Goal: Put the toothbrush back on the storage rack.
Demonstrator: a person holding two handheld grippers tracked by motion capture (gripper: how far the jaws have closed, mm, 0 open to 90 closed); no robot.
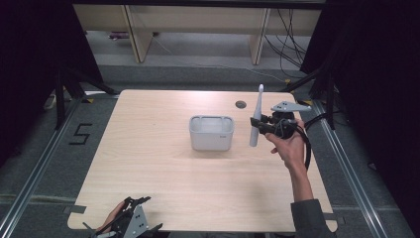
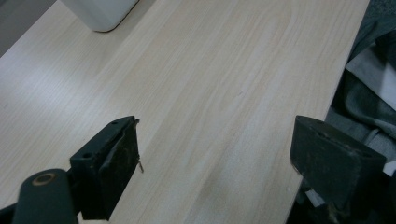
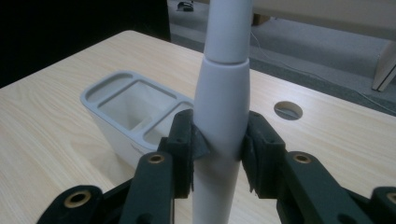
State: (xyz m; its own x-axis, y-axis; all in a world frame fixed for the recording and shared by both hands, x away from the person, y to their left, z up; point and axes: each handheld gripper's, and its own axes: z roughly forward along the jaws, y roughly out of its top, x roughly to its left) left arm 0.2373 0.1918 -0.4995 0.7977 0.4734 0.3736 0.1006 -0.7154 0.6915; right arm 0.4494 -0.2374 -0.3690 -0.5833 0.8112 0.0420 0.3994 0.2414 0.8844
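A light wooden table [image 1: 163, 183] with rounded corners is seen standing on grey floor. A white holder [image 1: 211, 132], divided into open-topped compartments, is set directly on the tabletop near its middle. A small round cable hole [image 1: 240, 104] is cut into the surface toward the far edge, right of centre

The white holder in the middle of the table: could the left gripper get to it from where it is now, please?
Probably yes. The left gripper sits open at the table's near edge, and bare tabletop lies between it and the white holder. The right gripper, holding the toothbrush, stands beside the holder, out of that path.
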